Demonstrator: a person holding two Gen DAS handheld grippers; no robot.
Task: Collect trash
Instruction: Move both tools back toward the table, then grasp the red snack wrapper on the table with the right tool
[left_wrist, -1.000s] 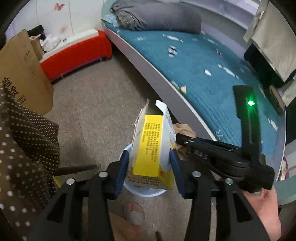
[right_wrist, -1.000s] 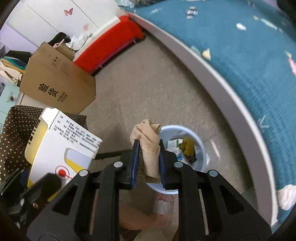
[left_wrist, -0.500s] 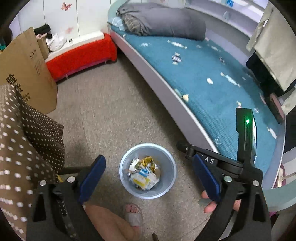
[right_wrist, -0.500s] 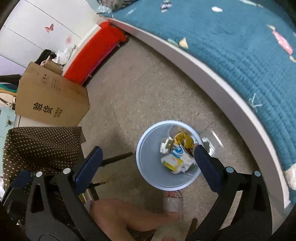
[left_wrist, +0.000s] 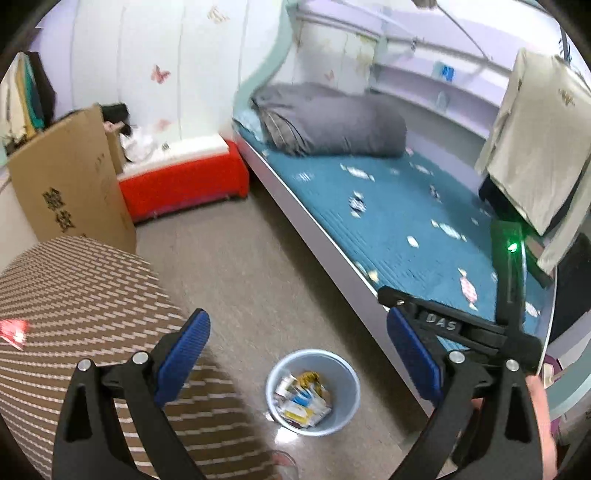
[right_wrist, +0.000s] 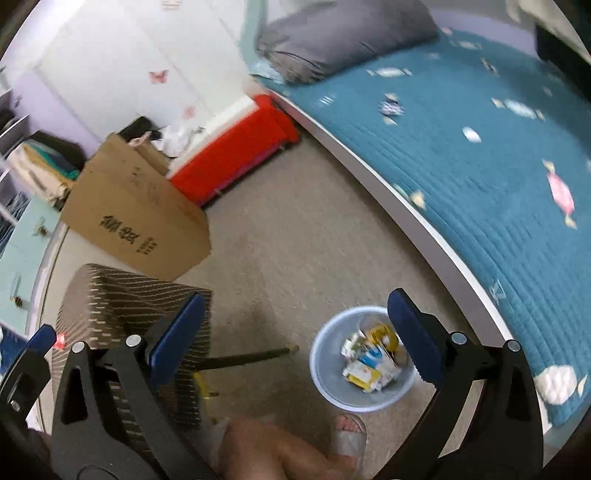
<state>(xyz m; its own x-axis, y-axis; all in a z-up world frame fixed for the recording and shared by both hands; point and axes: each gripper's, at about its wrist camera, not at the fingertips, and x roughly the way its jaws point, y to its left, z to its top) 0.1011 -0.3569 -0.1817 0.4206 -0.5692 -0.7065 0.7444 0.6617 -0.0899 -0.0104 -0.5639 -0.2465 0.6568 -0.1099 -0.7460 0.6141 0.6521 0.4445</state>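
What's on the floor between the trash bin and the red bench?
Nothing: in the right wrist view, only bare floor runs from the trash bin to the red bench.

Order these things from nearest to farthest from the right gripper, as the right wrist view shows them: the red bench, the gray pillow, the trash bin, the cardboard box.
From the right gripper:
1. Trash bin, on the floor just below its open jaws.
2. Cardboard box, on the left, past the dotted stool.
3. Red bench, against the wall.
4. Gray pillow, on the bed at the top.
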